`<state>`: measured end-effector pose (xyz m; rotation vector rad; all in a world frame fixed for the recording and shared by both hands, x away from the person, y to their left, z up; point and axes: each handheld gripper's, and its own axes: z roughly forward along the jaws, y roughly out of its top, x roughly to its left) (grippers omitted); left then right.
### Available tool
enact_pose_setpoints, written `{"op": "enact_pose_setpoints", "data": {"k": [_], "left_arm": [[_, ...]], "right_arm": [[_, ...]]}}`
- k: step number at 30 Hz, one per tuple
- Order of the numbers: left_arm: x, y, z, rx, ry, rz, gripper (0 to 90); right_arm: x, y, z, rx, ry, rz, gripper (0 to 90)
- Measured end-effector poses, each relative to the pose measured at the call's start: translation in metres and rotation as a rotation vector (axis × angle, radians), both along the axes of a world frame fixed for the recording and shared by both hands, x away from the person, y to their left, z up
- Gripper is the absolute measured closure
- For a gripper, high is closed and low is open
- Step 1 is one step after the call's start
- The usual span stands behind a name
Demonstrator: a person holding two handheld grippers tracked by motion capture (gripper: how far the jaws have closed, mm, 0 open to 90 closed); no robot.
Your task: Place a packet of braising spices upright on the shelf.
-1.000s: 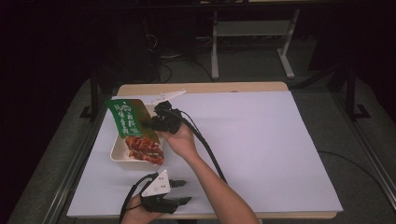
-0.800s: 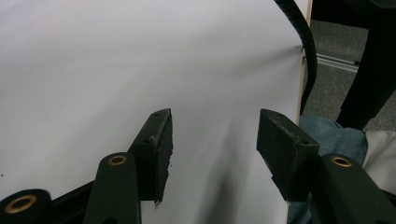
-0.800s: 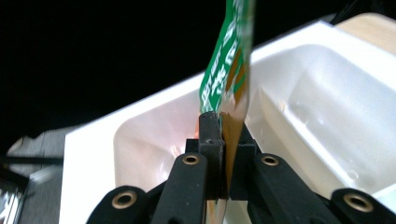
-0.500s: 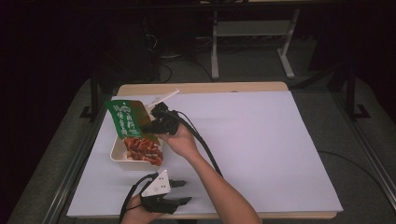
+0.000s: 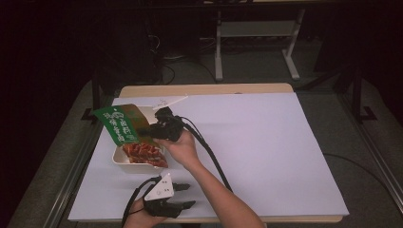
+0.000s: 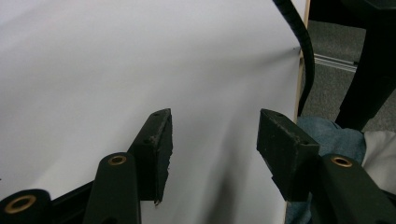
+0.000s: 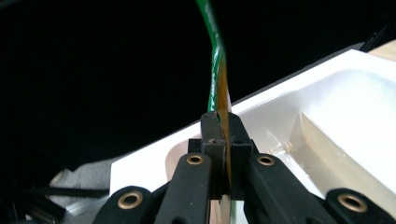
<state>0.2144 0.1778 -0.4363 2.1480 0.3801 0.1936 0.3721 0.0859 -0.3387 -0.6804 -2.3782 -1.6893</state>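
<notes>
Green pouch pinched above the white tray

Green and printed, the food pouch [image 5: 119,124] is what we see first at the left of the tabletop [image 5: 266,142], held tilted above a white tray [image 5: 124,160]. Reddish food [image 5: 145,154] lies in the tray's near part, just under the pouch. In the right gripper view we see the right hand-held gripper [image 7: 219,122] with its jaws pressed together on the pouch's thin edge [image 7: 216,60], the tray's rim [image 7: 289,100] behind them. Near the front edge, the left hand-held gripper [image 5: 183,195] rests low over the white sheet. Its own view shows us the jaws standing well apart, nothing between them.
</notes>
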Motion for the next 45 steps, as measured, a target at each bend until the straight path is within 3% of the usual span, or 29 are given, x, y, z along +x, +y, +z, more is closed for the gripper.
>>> {"op": "enact_pose_setpoints", "data": {"k": [10,12,17,23,25,27,31,40,43,45], "left_arm": [[0.0,-0.001,0.0,-0.001,0.003,-0.002,44.8],[-0.001,-0.001,0.0,0.0,0.004,-0.003,44.8],[0.0,-0.001,0.0,0.002,0.003,-0.004,44.6],[0.0,-0.001,0.0,0.0,0.004,-0.005,44.5],[0.0,-0.001,0.0,0.001,0.004,-0.006,44.5],[0.0,-0.001,0.0,-0.002,0.006,-0.004,44.4],[0.0,0.0,0.001,-0.006,0.005,-0.002,44.4],[-0.001,-0.002,0.001,-0.012,0.004,-0.005,44.3],[-0.002,-0.002,0.001,-0.009,0.003,-0.007,44.3],[-0.002,-0.001,0.002,-0.008,0.003,-0.007,44.3]], "right_arm": [[0.007,-0.012,-0.021,-0.013,-0.005,-0.158,89.1],[0.009,-0.016,-0.026,0.0,0.014,-0.174,88.9],[0.016,-0.018,-0.027,-0.017,0.034,-0.126,87.4],[0.027,-0.003,-0.022,-0.186,0.065,0.026,78.1],[0.028,0.005,-0.025,-0.25,0.069,0.071,79.4],[0.027,0.008,-0.028,-0.273,0.056,0.066,86.6],[0.02,0.006,-0.032,-0.212,0.05,0.063,88.6],[0.0,-0.01,-0.024,0.029,0.038,-0.024,89.1],[-0.003,-0.007,-0.03,0.035,0.012,-0.082,89.1],[-0.004,-0.003,-0.039,0.005,-0.01,-0.105,89.1]]}}
